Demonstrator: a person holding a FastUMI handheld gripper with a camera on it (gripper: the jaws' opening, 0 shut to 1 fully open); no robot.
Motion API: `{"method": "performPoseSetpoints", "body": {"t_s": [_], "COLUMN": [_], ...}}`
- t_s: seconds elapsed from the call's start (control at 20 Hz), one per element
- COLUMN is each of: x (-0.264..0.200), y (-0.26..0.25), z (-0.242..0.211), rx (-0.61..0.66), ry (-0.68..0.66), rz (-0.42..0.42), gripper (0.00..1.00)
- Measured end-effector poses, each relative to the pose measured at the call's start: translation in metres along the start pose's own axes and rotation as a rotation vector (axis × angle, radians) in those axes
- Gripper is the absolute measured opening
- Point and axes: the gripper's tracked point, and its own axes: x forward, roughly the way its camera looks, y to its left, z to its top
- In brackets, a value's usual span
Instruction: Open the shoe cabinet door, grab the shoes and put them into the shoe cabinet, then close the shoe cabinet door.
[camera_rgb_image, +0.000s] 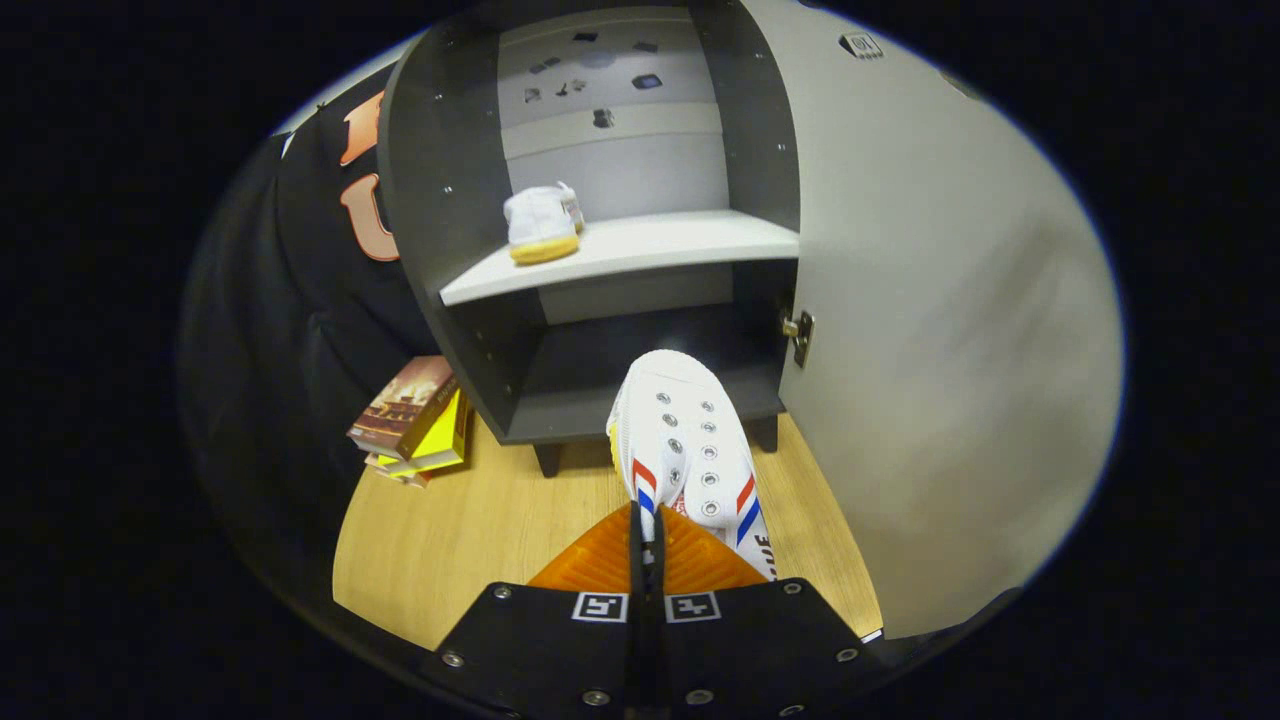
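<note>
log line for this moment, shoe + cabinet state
stage: second shoe carry | tongs: shut on white shoe | cabinet door: open | first shoe: on shelf | held shoe: toe toward lower compartment

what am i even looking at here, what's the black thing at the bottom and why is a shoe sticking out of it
The camera rides on a hand-held two-finger gripper and looks forward along its fingers, so the black plate at the bottom is the tool itself. Its fingers are closed on the rear edge of a white shoe with red and blue stripes, which points toward the shoe cabinet just ahead. The cabinet door is swung open on the right. A second white shoe already sits on the shelf inside. The cabinet stands on a wooden floor, with a few books stacked beside it.
</note>
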Motion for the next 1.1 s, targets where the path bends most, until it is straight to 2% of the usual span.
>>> {"method": "performPoseSetpoints", "body": {"t_s": [0.35,0.6,0.85,1.1], "x": [-0.051,-0.055,-0.016,0.063], "y": [0.027,0.028,0.029,0.021], "z": [0.108,0.166,0.214,0.246], "rx": [-0.059,-0.074,-0.098,-0.099], "ry": [-0.168,-0.236,-0.261,-0.209], "rz": [-0.018,-0.052,-0.068,-0.082], "gripper": [0.00,0.00,0.00,0.00]}}
